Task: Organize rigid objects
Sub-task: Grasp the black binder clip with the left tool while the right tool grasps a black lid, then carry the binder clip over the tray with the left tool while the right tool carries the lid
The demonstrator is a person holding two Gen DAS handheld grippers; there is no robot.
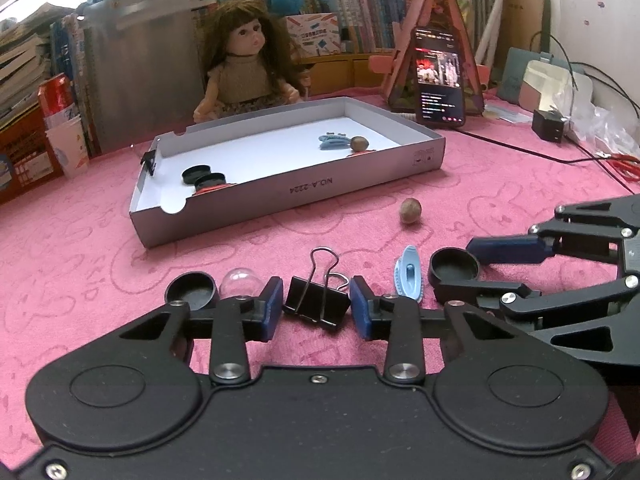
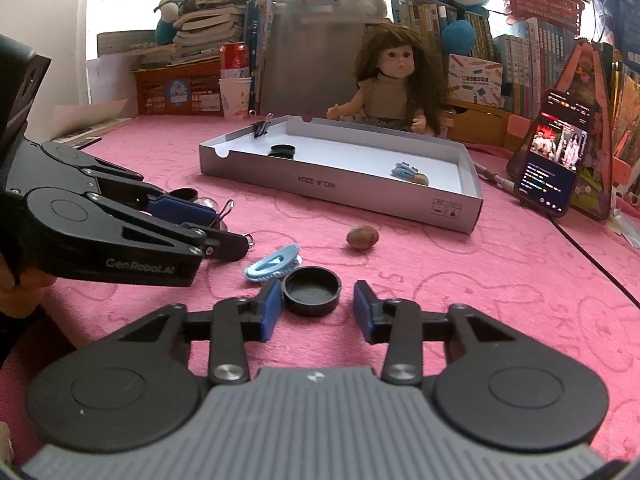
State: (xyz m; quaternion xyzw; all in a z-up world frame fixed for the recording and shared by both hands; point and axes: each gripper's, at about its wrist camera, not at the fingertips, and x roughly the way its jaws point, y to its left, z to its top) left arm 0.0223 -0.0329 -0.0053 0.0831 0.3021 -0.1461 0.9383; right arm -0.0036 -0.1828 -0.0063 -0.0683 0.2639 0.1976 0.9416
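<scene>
Fingers (image 1: 274,308) flank a binder clip (image 1: 315,304); tray (image 1: 288,190) holds caps (image 1: 204,177), hair clips (image 1: 334,142).

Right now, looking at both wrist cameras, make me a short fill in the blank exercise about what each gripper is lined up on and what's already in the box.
1. The left gripper is open around a black ____ clip.
2. The right gripper is open around a round black ____.
3. The nut outside the grey box lies on a ____ cloth.
4. Inside the box, beside a nut, lies a light ____ clip.

Missing words: binder; cap; pink; blue
</scene>
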